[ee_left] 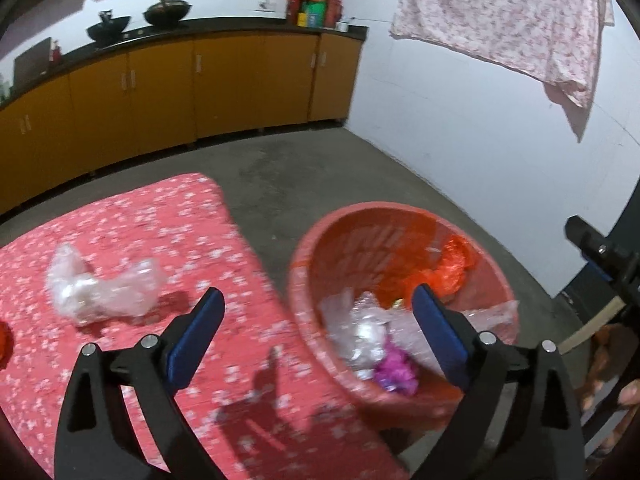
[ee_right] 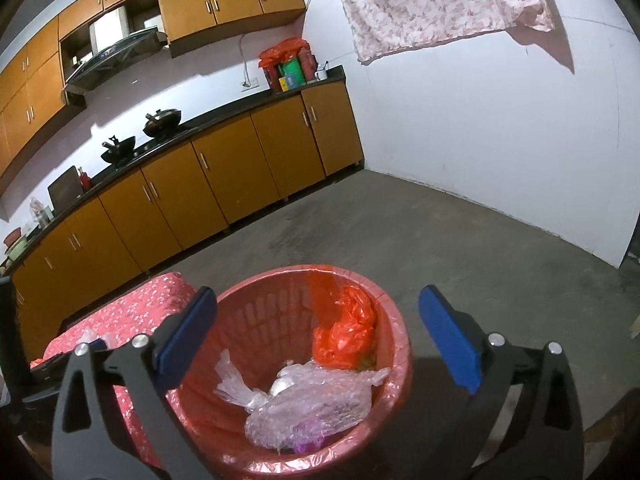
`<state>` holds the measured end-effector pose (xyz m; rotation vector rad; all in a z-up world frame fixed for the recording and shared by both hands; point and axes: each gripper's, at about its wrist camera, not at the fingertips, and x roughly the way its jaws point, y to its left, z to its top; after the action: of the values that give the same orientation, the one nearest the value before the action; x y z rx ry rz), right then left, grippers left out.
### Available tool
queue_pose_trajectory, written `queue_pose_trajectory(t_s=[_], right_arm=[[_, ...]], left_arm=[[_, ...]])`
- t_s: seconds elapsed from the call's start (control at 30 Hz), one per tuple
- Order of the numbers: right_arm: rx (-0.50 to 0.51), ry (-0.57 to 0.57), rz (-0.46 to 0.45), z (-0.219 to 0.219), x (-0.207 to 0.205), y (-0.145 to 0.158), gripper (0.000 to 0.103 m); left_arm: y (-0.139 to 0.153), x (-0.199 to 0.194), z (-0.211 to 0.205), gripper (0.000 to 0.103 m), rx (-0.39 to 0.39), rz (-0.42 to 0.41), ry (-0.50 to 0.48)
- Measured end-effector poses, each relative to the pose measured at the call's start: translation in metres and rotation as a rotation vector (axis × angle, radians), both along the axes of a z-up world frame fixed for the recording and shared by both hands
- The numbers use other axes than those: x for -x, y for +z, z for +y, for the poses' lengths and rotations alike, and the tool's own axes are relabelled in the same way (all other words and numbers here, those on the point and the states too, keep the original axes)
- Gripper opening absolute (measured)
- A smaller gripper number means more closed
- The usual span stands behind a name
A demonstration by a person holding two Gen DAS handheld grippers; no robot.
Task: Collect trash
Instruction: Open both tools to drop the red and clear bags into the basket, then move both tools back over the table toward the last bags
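Observation:
A red plastic basket point(ee_left: 304, 252) with a pink liner stands on the floor beside the table. In it lie crumpled clear plastic point(ee_left: 360, 328), a purple wrapper point(ee_left: 394, 374) and an orange bag point(ee_left: 452, 264). My left gripper point(ee_left: 318, 300) is open and empty, straddling the table edge and the basket's near rim. More clear plastic wrap point(ee_left: 100, 288) lies on the red floral tablecloth point(ee_left: 160, 220), to the left of the gripper. My right gripper point(ee_right: 318, 296) hangs open and empty above the basket point(ee_right: 396, 312), over the bubble wrap point(ee_right: 312, 404) and the orange bag point(ee_right: 348, 332).
Orange kitchen cabinets point(ee_right: 224, 184) with woks on the counter line the far wall. A floral cloth point(ee_right: 432, 4) hangs on the white wall. Bare concrete floor point(ee_right: 440, 232) lies beyond the basket. A small red thing point(ee_left: 4, 340) sits at the table's left edge.

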<state>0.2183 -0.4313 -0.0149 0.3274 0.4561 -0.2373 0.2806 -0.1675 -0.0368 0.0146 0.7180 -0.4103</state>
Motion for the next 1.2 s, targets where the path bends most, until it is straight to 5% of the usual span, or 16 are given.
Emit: queue_pose_trajectory(t_s=[0.47, 0.83, 1.2], right_arm=[[0.055, 0.199, 0.002, 0.089, -0.022, 0.018, 0.099], [0.068, 0.407, 0.030, 0.209, -0.058, 0.014, 0.099], [0.267, 0.616, 0.121, 0.344, -0.116, -0.018, 0.098]], left_arm=[[-0.006, 0.030, 0.133, 0.100, -0.071, -0.031, 0.233], [0.000, 0.055, 0.275, 0.101, -0.169, -0.108, 0.487], [-0.011, 0.049, 0.359, 0.101, -0.104, -0.096, 0.637]])
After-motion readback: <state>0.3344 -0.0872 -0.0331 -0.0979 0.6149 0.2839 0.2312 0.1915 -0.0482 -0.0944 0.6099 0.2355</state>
